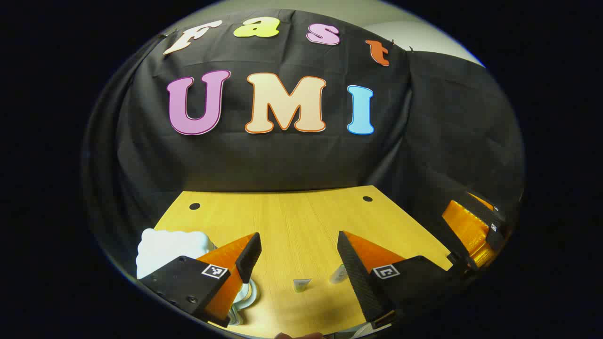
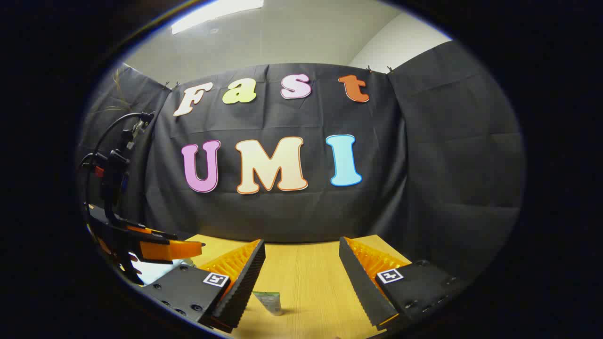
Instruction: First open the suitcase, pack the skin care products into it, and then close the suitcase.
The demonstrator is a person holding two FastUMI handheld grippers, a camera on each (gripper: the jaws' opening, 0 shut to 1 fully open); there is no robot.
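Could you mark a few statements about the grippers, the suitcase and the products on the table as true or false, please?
1. The left gripper is open with nothing between its fingers. True.
2. The right gripper is shut on a tube. False: it is open, and the tube lies on the table ahead of it.
3. A white suitcase sits at the table's left side in the left gripper view. True.
4. The skin care products are stacked on the suitcase. False: a small tube and a small bottle rest on the tabletop beside it.
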